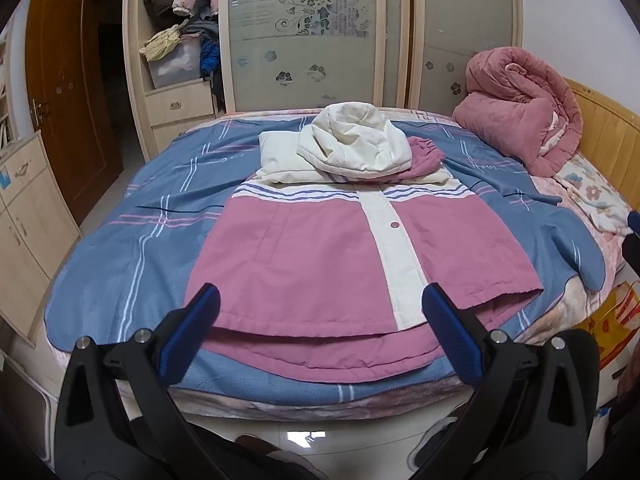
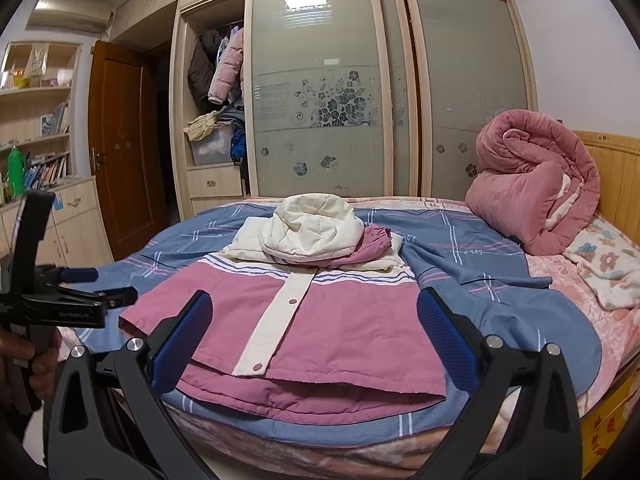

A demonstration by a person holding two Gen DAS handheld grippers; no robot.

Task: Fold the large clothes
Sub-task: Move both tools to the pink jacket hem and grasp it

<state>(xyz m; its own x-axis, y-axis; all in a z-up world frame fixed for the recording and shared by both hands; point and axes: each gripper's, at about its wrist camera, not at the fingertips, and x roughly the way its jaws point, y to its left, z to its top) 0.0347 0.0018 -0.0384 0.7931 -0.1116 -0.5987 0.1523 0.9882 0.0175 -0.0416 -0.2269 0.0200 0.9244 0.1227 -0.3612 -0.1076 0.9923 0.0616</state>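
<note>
Both grippers wide apart, nothing between the pads: left gripper (image 1: 320,312) hovers over the near hem, right gripper (image 2: 314,320) likewise, both off the near edge of the bed (image 1: 280,404), no contact with cloth that I can see

Left gripper also shows side-on at far left in the right wrist view (image 2: 80,280), held by a hand (image 2: 28,360), level with the jacket's left edge. Reads as both lined up on the hem for a near-to-far fold, my guess

Jacket (image 1: 320,256) lies face up, centred on the blue sheet (image 1: 132,240), hem toward us, placket (image 1: 396,240) snapped shut so the front stays flat. Top front panel sits a bit short of the layer under it at the hem, so a pinch there needs both layers or the fold will skew

Farther up: sleeves look folded in across the chest, one pink cuff (image 1: 428,156) showing at right, white hood (image 1: 356,144) flopped on top. So width is likely already reduced; lengthwise fold is what's left

Far right: rolled pink quilt (image 1: 520,116) parked by the headboard, well apart from the jacket. Wardrobe (image 1: 304,32) behind
</note>
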